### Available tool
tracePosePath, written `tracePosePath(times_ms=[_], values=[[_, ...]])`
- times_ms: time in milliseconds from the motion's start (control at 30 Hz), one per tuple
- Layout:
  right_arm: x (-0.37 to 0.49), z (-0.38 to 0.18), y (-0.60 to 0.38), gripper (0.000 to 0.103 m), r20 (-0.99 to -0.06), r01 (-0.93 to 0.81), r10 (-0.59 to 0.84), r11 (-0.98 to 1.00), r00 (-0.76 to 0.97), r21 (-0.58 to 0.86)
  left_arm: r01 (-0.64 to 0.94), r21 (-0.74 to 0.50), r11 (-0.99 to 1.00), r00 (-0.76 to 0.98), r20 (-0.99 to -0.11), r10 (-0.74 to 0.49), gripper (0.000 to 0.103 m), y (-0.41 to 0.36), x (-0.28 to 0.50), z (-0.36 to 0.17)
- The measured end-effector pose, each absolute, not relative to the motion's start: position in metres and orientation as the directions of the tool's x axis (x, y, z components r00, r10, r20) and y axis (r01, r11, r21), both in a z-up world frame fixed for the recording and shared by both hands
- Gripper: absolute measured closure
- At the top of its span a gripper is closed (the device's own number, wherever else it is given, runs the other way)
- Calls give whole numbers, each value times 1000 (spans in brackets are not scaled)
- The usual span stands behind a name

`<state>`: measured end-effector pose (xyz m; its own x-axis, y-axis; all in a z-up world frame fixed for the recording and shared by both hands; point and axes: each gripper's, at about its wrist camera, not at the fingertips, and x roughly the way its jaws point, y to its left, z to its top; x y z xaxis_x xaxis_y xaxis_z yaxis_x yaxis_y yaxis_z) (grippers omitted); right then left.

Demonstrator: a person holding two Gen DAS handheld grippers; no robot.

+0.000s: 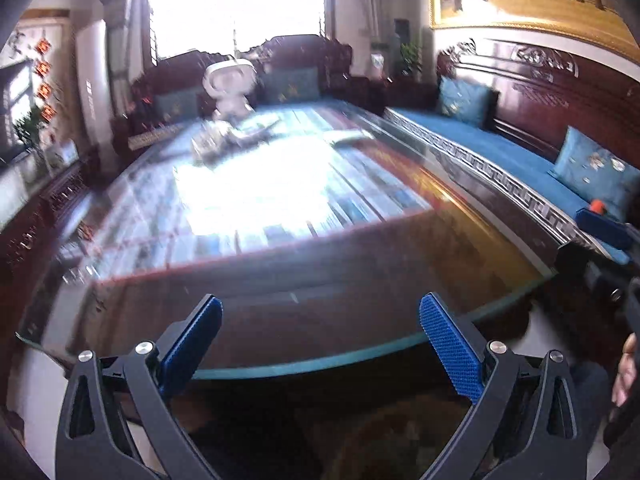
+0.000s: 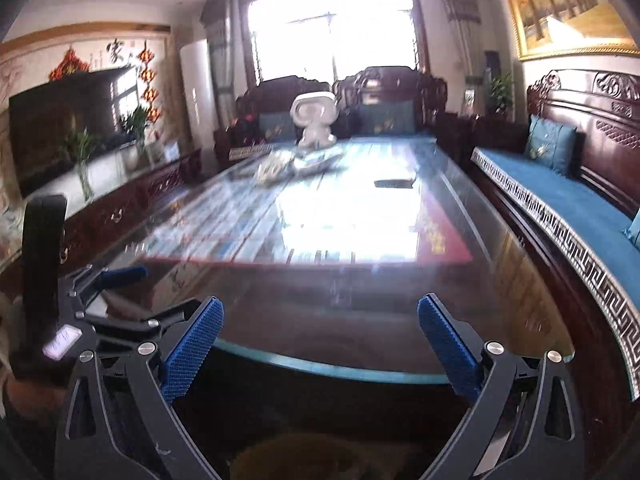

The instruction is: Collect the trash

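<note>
A long glass-topped table [image 1: 360,264] stretches away from both grippers. Near its far end lies a small heap of pale crumpled wrappers [image 1: 216,140] [image 2: 276,168], blurred in both views. My left gripper [image 1: 320,304] hangs open over the table's near edge with nothing between its blue pads. My right gripper [image 2: 320,304] is open and empty too, above the same near edge [image 2: 340,368]. The left gripper's body [image 2: 120,276] shows at the left of the right wrist view. The wrappers are far from both grippers.
A white figurine [image 2: 316,120] stands behind the wrappers, and a dark flat object [image 2: 394,183] lies to their right. A carved sofa with blue cushions [image 2: 560,192] runs along the table's right side. A low cabinet with a television [image 2: 72,120] is on the left. A dim brownish shape [image 2: 320,456] lies below the table edge.
</note>
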<state>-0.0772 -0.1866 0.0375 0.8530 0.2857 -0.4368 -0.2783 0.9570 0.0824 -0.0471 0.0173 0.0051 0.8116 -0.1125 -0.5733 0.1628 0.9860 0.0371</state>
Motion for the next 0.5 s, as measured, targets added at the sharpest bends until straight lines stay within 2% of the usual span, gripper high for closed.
tracePosePath(times_ms=[167,267,400,500], values=[[-45,50,-184,8,-405,-219,219,975,888,47,89,69,994,858,-512,-41,4,10,-21,23],[-32,43,-184,8,-387,-164,167,986,907,43,46,62,997,861,-509,-8,4,12,-2,22],[-9,28,-185,8,-411,-131,151,988,899,77,7,0,1000,855,-519,-6,4,17,19,14],[11,16,-186,8,-434,-110,138,990,890,89,-13,1,1000,856,-517,12,4,17,28,10]])
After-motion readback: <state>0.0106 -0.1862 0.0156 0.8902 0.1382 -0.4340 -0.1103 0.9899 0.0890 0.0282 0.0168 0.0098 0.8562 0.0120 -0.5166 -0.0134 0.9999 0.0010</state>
